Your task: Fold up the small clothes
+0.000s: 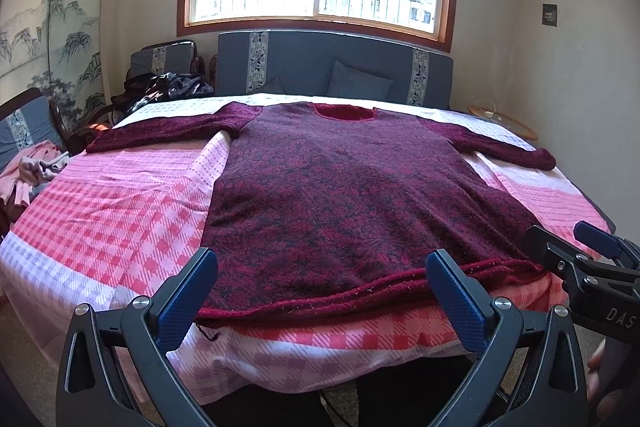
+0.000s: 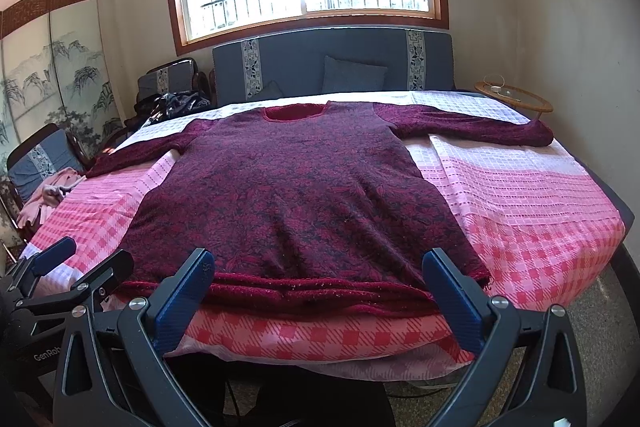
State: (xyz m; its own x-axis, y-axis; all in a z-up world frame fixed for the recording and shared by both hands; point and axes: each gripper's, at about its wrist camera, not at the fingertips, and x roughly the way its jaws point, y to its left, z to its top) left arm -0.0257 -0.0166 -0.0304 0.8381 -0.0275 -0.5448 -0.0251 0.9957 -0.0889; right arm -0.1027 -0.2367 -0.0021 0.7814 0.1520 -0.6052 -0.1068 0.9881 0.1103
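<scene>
A dark red patterned sweater [image 1: 340,195] [image 2: 304,195] lies flat on the pink checked bed cover [image 1: 120,219] [image 2: 520,211], both sleeves spread out sideways and the neck towards the window. My left gripper [image 1: 320,291] stands open just in front of the sweater's hem, near its left half, with nothing between its blue pads [image 1: 184,303]. My right gripper [image 2: 320,291] is open too, in front of the hem's right half. Each gripper shows at the edge of the other's view: the right gripper [image 1: 568,247] and the left gripper [image 2: 84,263].
A blue sofa back [image 1: 336,67] with cushions stands behind the bed under the window. Dark clothes [image 1: 168,87] are piled at the back left, and pink clothes [image 1: 36,167] lie at the left edge. A round side table [image 2: 516,95] is at the back right.
</scene>
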